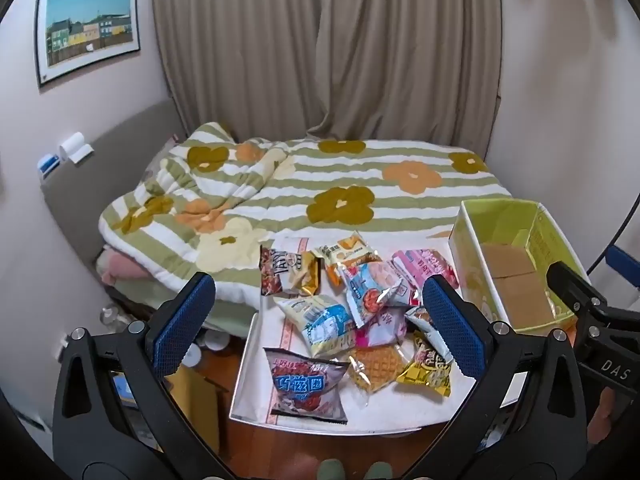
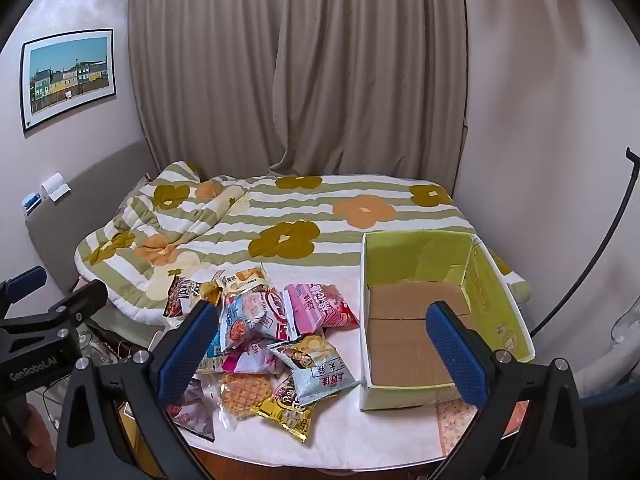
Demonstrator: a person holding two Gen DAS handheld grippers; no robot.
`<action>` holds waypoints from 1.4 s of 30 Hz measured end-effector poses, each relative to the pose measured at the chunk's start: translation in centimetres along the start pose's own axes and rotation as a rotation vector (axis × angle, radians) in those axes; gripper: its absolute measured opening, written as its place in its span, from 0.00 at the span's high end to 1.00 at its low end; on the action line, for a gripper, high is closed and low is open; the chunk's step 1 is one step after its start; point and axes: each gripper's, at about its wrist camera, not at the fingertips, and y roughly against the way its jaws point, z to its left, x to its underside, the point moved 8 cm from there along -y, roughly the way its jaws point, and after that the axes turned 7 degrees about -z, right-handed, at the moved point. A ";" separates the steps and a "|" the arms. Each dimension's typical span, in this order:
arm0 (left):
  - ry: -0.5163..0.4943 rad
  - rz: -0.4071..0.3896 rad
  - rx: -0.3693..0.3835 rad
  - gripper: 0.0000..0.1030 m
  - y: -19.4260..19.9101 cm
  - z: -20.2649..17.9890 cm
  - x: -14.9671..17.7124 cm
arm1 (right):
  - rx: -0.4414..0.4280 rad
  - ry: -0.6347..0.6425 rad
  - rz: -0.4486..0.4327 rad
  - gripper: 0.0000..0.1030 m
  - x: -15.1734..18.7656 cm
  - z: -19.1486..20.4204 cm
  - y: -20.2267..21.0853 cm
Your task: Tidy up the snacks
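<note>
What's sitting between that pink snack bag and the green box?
Nothing. In the right wrist view a bare strip of white table separates the pink bag from the box; only a light-blue bag lies nearer the front.

Ahead of me a bed [image 1: 360,200] lies under a striped quilt [image 2: 304,208] of green and white with orange and olive flowers, rumpled at its left end. Beige curtains [image 1: 320,48] hang closed behind it. A framed picture [image 1: 88,28] of coloured houses hangs on the left wall, above a grey padded headboard [image 2: 92,184].
</note>
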 end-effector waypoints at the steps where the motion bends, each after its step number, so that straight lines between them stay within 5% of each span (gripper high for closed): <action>1: 0.004 0.000 0.002 0.00 0.0 -0.1 0.0 | 0.001 0.001 -0.001 0.00 0.0 0.0 0.0; 42: 0.002 -0.086 -0.033 0.00 1.5 0.6 -1.1 | 0.009 0.009 -0.015 0.00 -0.3 -0.3 0.4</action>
